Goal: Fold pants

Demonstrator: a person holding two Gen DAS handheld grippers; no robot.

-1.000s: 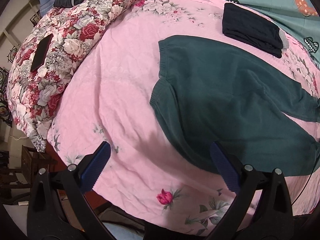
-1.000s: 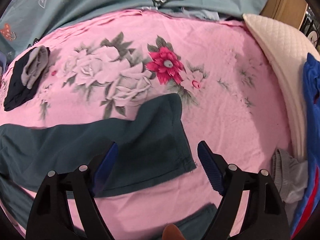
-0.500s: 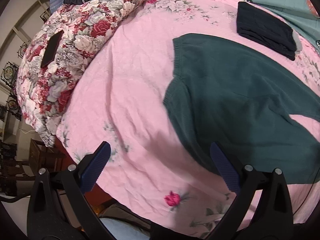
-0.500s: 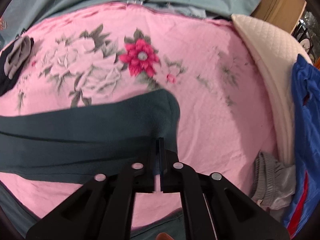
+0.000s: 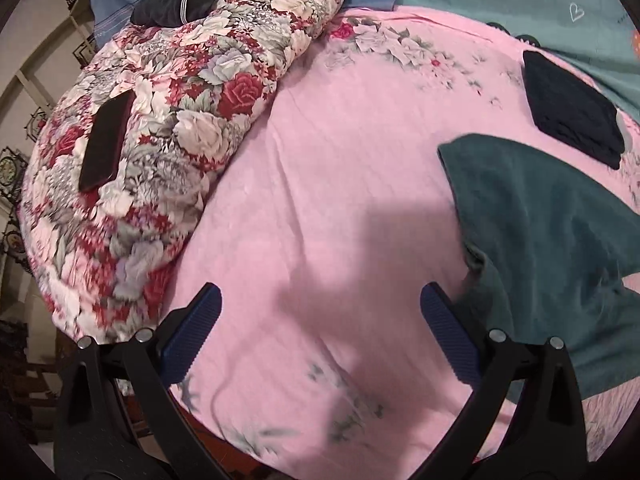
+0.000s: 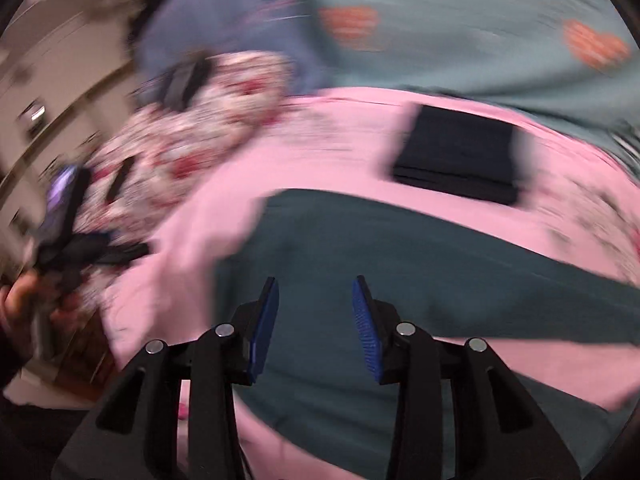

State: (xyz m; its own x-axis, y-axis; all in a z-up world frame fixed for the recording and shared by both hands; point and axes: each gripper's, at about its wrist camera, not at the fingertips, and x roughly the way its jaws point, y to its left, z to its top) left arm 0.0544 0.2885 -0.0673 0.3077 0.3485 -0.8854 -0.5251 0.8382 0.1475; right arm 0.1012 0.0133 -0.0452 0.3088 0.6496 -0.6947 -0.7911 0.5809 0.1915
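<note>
Pants of dark teal knit fabric [image 5: 540,216] lie spread on my pink floral bedsheet [image 5: 340,152], beside a folded black garment [image 5: 572,112]. My left gripper [image 5: 320,320] hovers over bare sheet, jaws spread wide. My right gripper [image 6: 314,312] hangs above the pants, jaws opening, nothing between them.

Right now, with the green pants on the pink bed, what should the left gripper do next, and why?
Probably shift the left gripper toward the green pants: its jaws stand open over bare pink bedsheet, with the waistband off to its right.
</note>
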